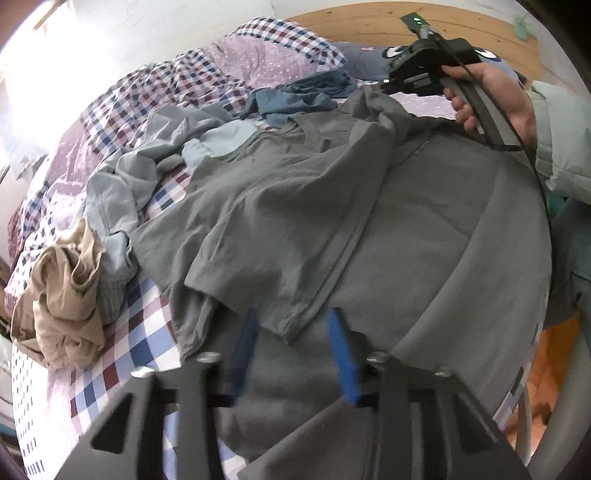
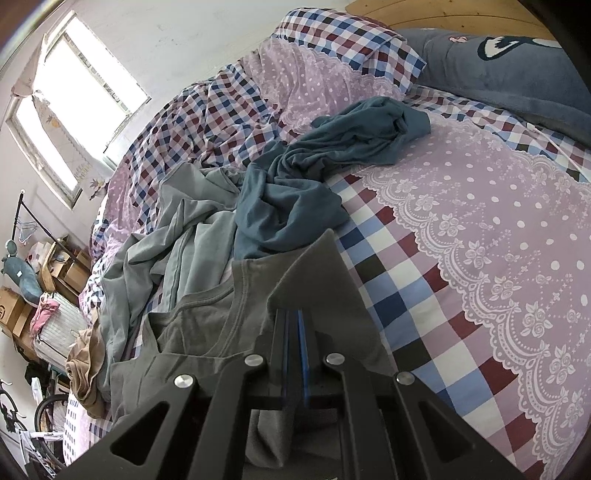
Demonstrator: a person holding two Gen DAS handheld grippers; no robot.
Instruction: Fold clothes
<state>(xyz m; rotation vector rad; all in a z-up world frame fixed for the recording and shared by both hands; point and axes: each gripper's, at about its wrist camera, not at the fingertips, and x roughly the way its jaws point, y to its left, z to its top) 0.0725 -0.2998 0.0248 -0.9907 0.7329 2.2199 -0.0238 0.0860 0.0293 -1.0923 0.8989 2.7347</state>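
A dark grey T-shirt (image 1: 295,206) lies spread on the bed, one side folded over its middle. My left gripper (image 1: 291,332) is open, its blue pads on either side of the shirt's folded sleeve hem at the near edge. My right gripper (image 2: 294,332) is shut on the grey T-shirt (image 2: 207,328) near the shoulder by the neckline and lifts a peak of cloth. In the left wrist view the right gripper (image 1: 388,83) is held by a hand at the shirt's far end.
A teal garment (image 2: 303,177), a light grey-blue garment (image 1: 125,184) and a beige garment (image 1: 62,299) lie crumpled on the checked bedspread (image 2: 443,240). A blue pillow (image 2: 498,66) rests at the wooden headboard (image 1: 354,22). Boxes and a bicycle stand beside the bed.
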